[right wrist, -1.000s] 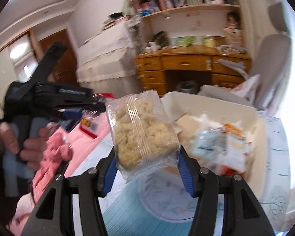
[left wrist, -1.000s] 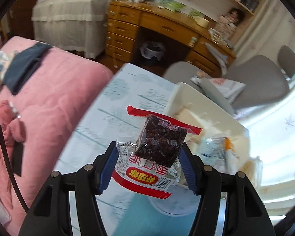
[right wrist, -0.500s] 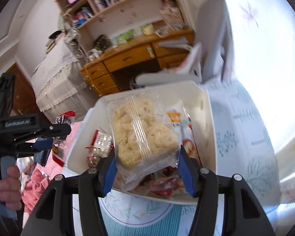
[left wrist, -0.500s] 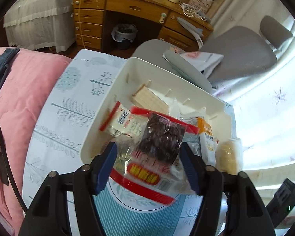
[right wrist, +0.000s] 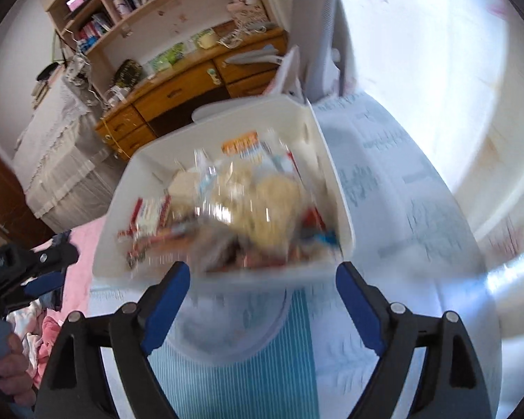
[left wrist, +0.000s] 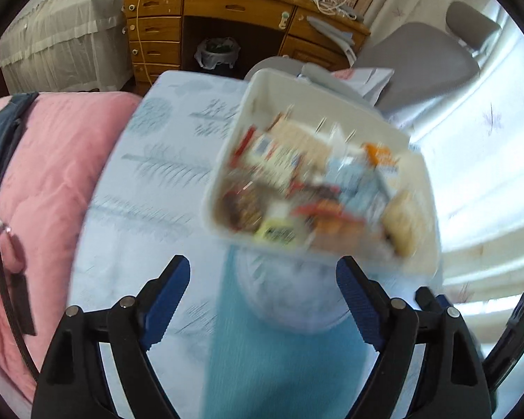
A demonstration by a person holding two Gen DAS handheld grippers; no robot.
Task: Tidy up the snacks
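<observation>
A white plastic bin [left wrist: 262, 97] holds several snack packets, blurred by motion; it also shows in the right wrist view [right wrist: 227, 122]. A pale puffed-snack packet [right wrist: 276, 195] lies in the bin near its front right, also seen in the left wrist view [left wrist: 401, 223]. A dark packet [left wrist: 244, 206] lies at the bin's front left. My left gripper [left wrist: 262, 300] is open and empty, just in front of the bin. My right gripper [right wrist: 262, 300] is open and empty, just in front of the bin. The left gripper also shows in the right wrist view [right wrist: 35, 269].
The bin stands on a table with a pale blue patterned cloth [left wrist: 164, 174]. A pink quilt [left wrist: 52, 146] lies to the left. A wooden desk [left wrist: 227, 10] and a grey chair [left wrist: 419, 59] stand behind the table.
Both grippers have opened and let their packets drop into the bin. Both have drawn back from over the bin toward its front edge.
</observation>
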